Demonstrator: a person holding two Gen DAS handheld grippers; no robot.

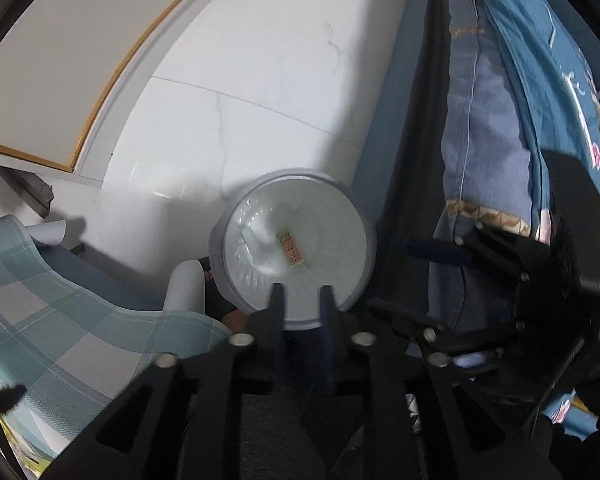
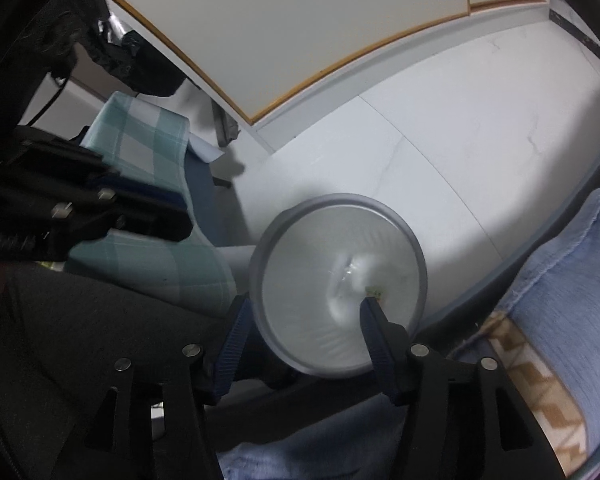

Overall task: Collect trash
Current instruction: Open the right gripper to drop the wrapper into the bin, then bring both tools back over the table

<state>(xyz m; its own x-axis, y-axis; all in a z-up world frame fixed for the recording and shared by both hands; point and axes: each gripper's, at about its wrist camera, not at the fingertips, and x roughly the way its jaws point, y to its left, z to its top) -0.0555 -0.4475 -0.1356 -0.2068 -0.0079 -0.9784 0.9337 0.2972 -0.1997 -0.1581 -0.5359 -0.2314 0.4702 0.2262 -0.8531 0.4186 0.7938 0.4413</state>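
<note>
A: Two grippers over one bin [image 1: 220, 248]. The bin is round and grey, with a clear liner [image 1: 332, 248], and stands on the white tiled floor [image 1: 260, 80].

B: Any trash in it?

A: One small orange-and-green wrapper [image 1: 291, 251] lies on the liner at the bottom, near the middle. In the right wrist view it is only a small blur just beyond the right-hand fingertip.

B: The left gripper [image 1: 302, 289]?

A: It points down into the bin. Its jaws stand a narrow gap apart, nothing between them, tips over the near rim.

B: And the right gripper [image 2: 306, 305]?

A: Its jaws are about half spread, also gripping nothing. They straddle the near-left part of the bin from above; one finger [image 2: 240, 316] lies outside the rim, the other over the liner. I cannot tell whether either touches the bin.

B: What is around it?

A: A checked green cloth [image 1: 60, 312] to the left, blue denim [image 1: 488, 128] and a flowered blue fabric [image 1: 540, 40] to the right, and a pale panel with a wooden edge [image 2: 300, 20] beyond the floor.
</note>
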